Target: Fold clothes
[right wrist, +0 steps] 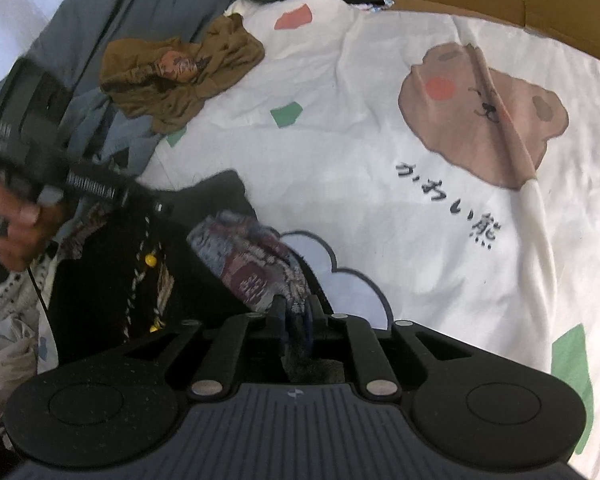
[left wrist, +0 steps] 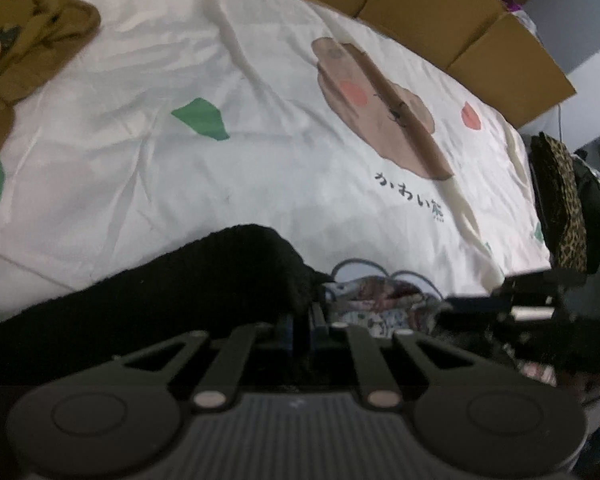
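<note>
Close by, the left tool (left wrist: 302, 326) pinches the black garment (left wrist: 148, 304). Beside it the right tool (right wrist: 296, 322) is nearly shut, gripping the patterned cloth (right wrist: 252, 264). Both clothes lie on the white bear blanket (right wrist: 380, 152). Farther back sits a brown garment (right wrist: 180, 80).

Left tongs (left wrist: 302, 330): matte black body being shown, ribbed dark-grey centre panel, round raised disc at each side, two silvery rivets on slanted black linkage bars. Right tongs (right wrist: 296, 320): same black build being shown, ribbed panel bearing small pale emblem, speckled finish. Bare hand (right wrist: 18, 222) being seen around black blocky handle with white lettering; thin black cable being seen hanging below.
</note>
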The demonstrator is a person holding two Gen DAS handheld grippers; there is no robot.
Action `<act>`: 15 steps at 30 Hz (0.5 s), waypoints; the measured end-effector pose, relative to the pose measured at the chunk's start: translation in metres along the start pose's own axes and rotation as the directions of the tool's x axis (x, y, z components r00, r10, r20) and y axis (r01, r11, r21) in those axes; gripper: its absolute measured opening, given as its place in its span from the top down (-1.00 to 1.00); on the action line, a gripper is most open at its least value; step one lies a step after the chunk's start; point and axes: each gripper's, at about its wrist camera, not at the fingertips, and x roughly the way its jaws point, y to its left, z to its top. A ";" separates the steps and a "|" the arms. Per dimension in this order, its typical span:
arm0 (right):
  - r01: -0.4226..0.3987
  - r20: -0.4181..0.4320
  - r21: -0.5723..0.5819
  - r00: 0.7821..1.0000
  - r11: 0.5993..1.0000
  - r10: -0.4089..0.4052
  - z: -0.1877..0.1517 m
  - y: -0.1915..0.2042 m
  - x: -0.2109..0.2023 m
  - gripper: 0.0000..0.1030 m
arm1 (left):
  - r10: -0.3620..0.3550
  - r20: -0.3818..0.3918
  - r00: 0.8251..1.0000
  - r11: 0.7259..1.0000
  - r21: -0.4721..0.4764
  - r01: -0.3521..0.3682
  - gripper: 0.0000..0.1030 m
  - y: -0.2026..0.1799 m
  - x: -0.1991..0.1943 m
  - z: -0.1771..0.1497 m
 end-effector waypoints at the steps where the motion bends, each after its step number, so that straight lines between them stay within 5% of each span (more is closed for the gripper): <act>1: -0.006 0.007 0.001 1.000 1.000 0.006 0.003 0.000 -0.002 0.78 | 0.001 0.017 1.000 1.000 0.012 -0.001 0.87 -0.001 -0.002 -0.003; 15: -0.063 -0.006 -0.006 0.998 0.998 0.063 0.056 0.006 0.026 0.74 | -0.079 0.194 0.978 0.984 0.174 0.045 0.87 -0.007 -0.021 -0.025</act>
